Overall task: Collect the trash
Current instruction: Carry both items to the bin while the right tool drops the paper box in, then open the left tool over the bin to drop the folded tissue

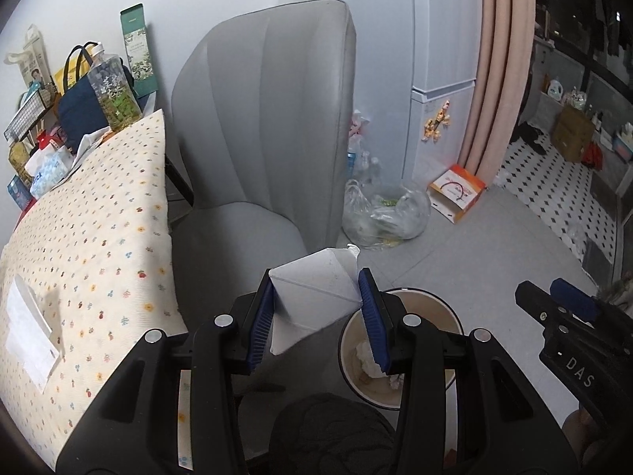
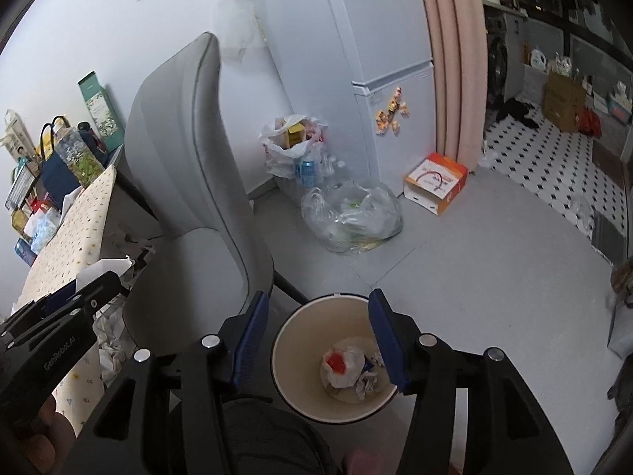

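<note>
1. Left wrist view: the left gripper [image 1: 316, 316] has its jaws clamped on one white folded paper box [image 1: 312, 297]. The blue pads press on both sides of it.
2. One round bin [image 1: 399, 356] stands on the grey floor at about 4 o'clock from the held box, just beside it and lower down. White crumpled trash lies inside.
3. Right wrist view: the right gripper [image 2: 316, 340] has its jaws apart with nothing between the pads. No earlier picture is given, so nothing can be said about how they got that way.
4. Straight under the open jaws is the same bin [image 2: 292, 340]. Inside it lies one white wrapper with a red patch [image 2: 342, 364] and a few more crumpled bits [image 2: 368, 384] at its 4 o'clock.
5. One grey chair [image 2: 186, 182] stands at 10 o'clock from the bin.
6. Two plastic bags sit on the floor at 12 o'clock from the bin: one clear bag [image 2: 352, 217] and one white bag [image 2: 289, 142] behind it.
7. One orange and white box [image 2: 435, 184] lies at 1 o'clock, near the pink curtain [image 2: 455, 59].
</note>
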Action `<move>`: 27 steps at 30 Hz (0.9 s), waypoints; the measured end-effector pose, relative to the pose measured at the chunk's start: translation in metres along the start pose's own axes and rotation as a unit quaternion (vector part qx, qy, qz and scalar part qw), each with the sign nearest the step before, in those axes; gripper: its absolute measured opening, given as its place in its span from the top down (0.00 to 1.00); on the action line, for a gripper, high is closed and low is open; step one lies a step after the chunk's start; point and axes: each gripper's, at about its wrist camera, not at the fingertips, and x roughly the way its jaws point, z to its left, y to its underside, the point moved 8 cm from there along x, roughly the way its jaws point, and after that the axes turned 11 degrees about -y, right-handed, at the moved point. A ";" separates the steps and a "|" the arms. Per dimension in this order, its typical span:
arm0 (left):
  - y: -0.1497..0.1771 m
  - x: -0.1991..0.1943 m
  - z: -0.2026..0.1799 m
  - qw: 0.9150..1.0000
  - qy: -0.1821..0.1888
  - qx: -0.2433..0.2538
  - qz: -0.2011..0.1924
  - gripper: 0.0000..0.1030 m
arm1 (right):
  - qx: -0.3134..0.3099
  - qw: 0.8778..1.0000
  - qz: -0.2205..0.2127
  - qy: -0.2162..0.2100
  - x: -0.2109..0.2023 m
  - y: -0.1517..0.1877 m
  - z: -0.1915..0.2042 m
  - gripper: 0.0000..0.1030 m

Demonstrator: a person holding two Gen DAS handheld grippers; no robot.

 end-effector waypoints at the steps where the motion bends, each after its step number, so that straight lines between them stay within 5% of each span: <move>1: -0.001 0.001 -0.002 1.000 0.001 0.002 0.000 0.59 | 0.001 1.000 -0.003 0.003 -0.003 0.000 -0.003 0.49; 13: -0.006 -0.001 -0.059 0.997 0.060 0.038 0.005 0.55 | 0.020 0.997 -0.049 0.048 -0.049 -0.006 -0.039 0.25; 14: -0.007 -0.001 -0.064 0.997 0.071 0.038 0.006 0.50 | 0.028 0.997 -0.051 0.052 -0.051 -0.007 -0.045 0.25; 16: -0.009 -0.003 -0.067 0.996 0.079 0.031 0.002 0.24 | 0.037 0.996 -0.054 0.058 -0.055 -0.007 -0.054 0.25; 18: -0.011 -0.007 -0.066 0.996 0.080 0.028 -0.008 0.16 | 0.043 0.996 -0.055 0.057 -0.058 -0.007 -0.058 0.25; 27: -0.014 -0.026 -0.040 0.998 0.057 0.015 -0.025 0.06 | 0.021 0.997 -0.066 0.042 -0.070 -0.009 -0.041 0.24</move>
